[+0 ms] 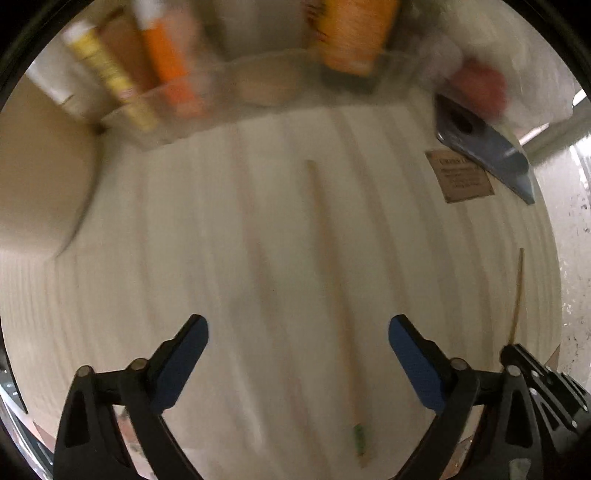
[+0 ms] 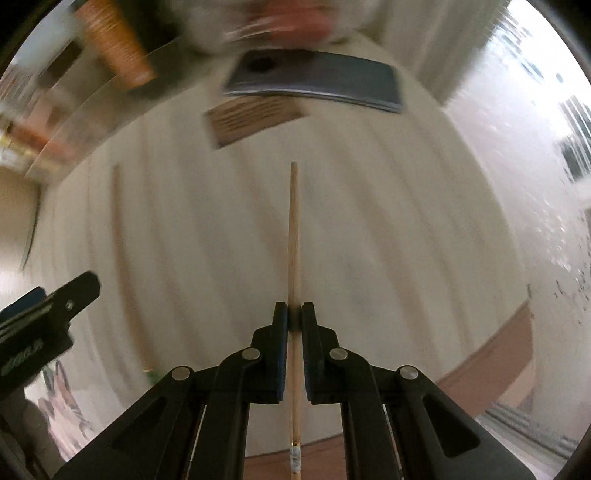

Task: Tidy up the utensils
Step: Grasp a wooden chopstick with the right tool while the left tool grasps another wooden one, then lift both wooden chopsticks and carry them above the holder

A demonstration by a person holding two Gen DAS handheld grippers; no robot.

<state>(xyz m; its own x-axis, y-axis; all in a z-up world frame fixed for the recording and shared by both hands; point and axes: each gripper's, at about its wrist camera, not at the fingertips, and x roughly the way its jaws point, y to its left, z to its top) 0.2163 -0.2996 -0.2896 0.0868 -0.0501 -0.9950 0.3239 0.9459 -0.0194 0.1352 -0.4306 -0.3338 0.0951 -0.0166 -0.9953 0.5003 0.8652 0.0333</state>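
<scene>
My right gripper (image 2: 294, 308) is shut on a wooden chopstick (image 2: 294, 229) that points forward over the round white table (image 2: 406, 240); it also shows at the right of the left wrist view (image 1: 518, 291). A second chopstick (image 1: 332, 266) lies on the table, blurred, running from the middle toward my left gripper (image 1: 298, 332), which is open and empty just above it. That chopstick shows in the right wrist view (image 2: 125, 258) to the left. The left gripper (image 2: 44, 314) is at the left edge there.
A clear organizer bin (image 1: 207, 92) with orange and yellow packets stands at the table's far side. A dark blue booklet (image 1: 484, 147) and a brown card (image 1: 460, 177) lie at the far right. An orange spool (image 1: 351, 33) stands at the back.
</scene>
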